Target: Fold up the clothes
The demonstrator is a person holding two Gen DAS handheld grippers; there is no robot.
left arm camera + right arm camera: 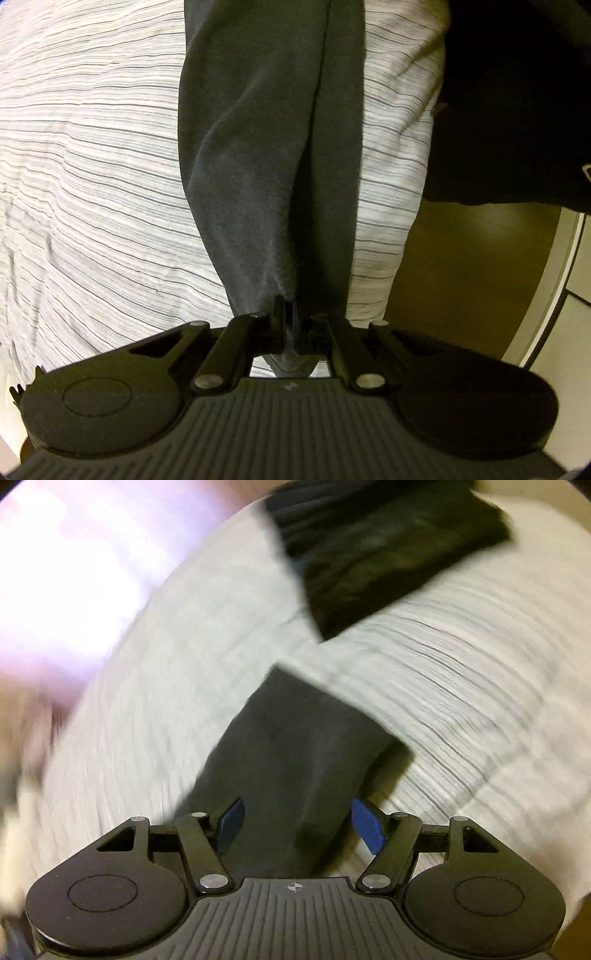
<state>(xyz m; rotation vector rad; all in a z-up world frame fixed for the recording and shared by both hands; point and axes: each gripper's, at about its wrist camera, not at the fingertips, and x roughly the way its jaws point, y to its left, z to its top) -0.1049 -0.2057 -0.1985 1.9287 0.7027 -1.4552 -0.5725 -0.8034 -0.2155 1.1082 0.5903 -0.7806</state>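
The dark grey garment (258, 155) is a long narrow strip, maybe a trouser leg or a sleeve, stretched over the striped bedsheet (92, 147). Its near end is pinched in the left gripper (290, 314), whose fingers are clamped tight on the cloth with a seam running straight away from them. In the right wrist view the same grey cloth (295, 746) lies flat on the sheet with a squared-off far end. It sits between the right gripper's (297, 825) blue pads (369, 827), which stand wide apart and don't press on anything.

What I'd worry about: only one end is actually held. If the left hand pulls or lifts now, the free end will probably drag and bunch up, and the fold comes out crooked. The right view is super blurry too, so that hand looks mid-swing. Closing while moving could grab the sheet along with the garment, or miss the edge entirely.

Count, as far as I can tell: two grippers, one grey garment being worked, one black folded piece (388, 554) further off toward the far side of the bed, one striped sheet. There's also dark fabric (517, 92) at the right edge of the left view, which could be that same black piece, can't say.
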